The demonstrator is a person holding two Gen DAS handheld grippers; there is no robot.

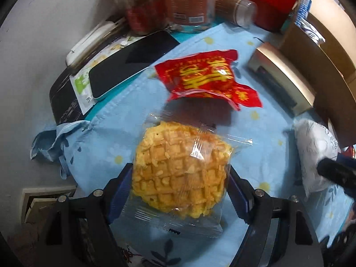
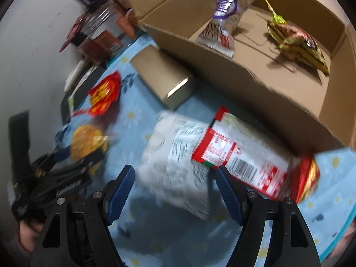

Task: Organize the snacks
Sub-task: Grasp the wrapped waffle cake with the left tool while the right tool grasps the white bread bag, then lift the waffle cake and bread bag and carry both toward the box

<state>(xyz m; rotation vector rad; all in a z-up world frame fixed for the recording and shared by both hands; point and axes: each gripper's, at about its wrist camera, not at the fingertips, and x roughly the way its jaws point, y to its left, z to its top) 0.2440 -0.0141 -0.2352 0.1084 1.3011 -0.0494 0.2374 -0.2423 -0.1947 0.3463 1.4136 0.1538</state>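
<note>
My left gripper [image 1: 181, 178] is shut on a clear-wrapped yellow pineapple bun [image 1: 180, 169], its blue pads pressing both sides. The bun also shows in the right wrist view [image 2: 87, 144]. A red and gold snack packet [image 1: 207, 77] lies on the blue cloth beyond the bun. My right gripper [image 2: 175, 178] is open above a white printed packet [image 2: 173, 160], which overlaps a red and white packet [image 2: 244, 155]. The open cardboard box [image 2: 278, 93] holds a purple-marked clear packet [image 2: 222, 22] and a gold-brown packet [image 2: 298, 44].
A small tan box [image 2: 162, 77] lies beside the cardboard box. Jars [image 1: 189, 4] and a red container [image 1: 273, 0] stand at the back. A black phone [image 1: 129, 64] lies at the left on a flower-print blue cloth [image 1: 111, 133]. The wall is at the left.
</note>
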